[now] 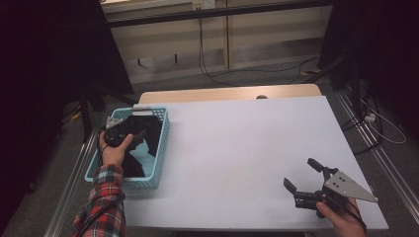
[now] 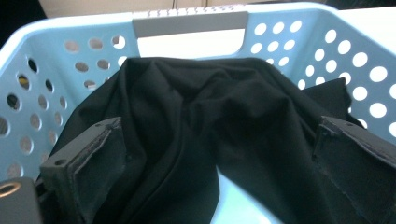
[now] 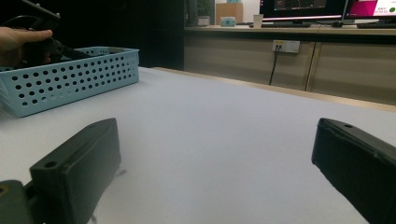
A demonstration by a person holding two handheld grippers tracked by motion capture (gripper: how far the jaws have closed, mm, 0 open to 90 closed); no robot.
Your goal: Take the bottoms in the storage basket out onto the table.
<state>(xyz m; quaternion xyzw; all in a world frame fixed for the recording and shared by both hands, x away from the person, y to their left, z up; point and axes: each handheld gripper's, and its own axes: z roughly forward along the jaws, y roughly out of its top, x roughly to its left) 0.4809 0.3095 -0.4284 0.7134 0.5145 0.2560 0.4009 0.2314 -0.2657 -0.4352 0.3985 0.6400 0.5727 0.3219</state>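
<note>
A light blue perforated basket (image 1: 129, 182) stands at the table's left edge and holds a crumpled black cloth (image 1: 150, 132). My left gripper (image 1: 133, 132) is held over the basket and points into it. In the left gripper view, this gripper (image 2: 217, 126) is open, its jaws wide apart on either side of the cloth (image 2: 210, 107), with the basket wall (image 2: 46, 93) behind. My right gripper (image 1: 300, 172) is open near the table's front right corner. In its own view, the right gripper (image 3: 215, 130) has nothing between its jaws, and the basket (image 3: 70, 74) is far off at the left.
The white tabletop (image 1: 247, 138) stretches between the basket and the right gripper. A wooden strip (image 1: 222, 94) runs along its far edge. Cables (image 1: 257, 71) lie on the floor beyond it. Monitors (image 3: 303, 9) sit on a distant bench.
</note>
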